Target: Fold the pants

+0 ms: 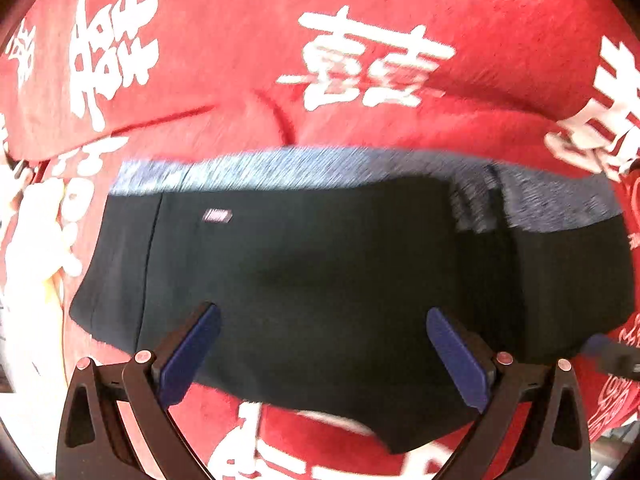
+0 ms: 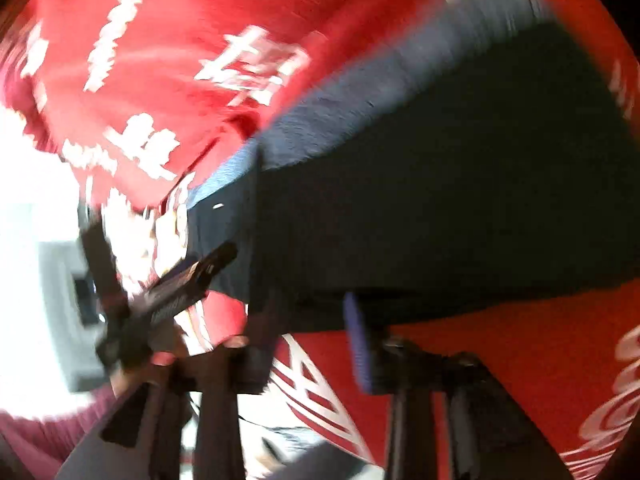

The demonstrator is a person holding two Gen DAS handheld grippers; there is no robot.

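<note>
The dark pants (image 1: 320,264) lie folded into a compact block on the red cloth, with a blue-grey waistband (image 1: 280,168) along the far edge and a small label (image 1: 218,215). My left gripper (image 1: 322,344) is open, its blue pads above the near part of the pants, holding nothing. In the right wrist view, blurred by motion, the pants (image 2: 440,200) fill the right half. My right gripper (image 2: 312,344) is open at their near edge, with nothing between the pads. The left gripper (image 2: 176,292) shows at the left of this view.
A red cloth with white characters (image 1: 360,60) covers the surface all around the pants. A fold ridge (image 1: 276,112) in the cloth runs just beyond the waistband. A bright white area (image 2: 24,240) lies off the cloth's left side.
</note>
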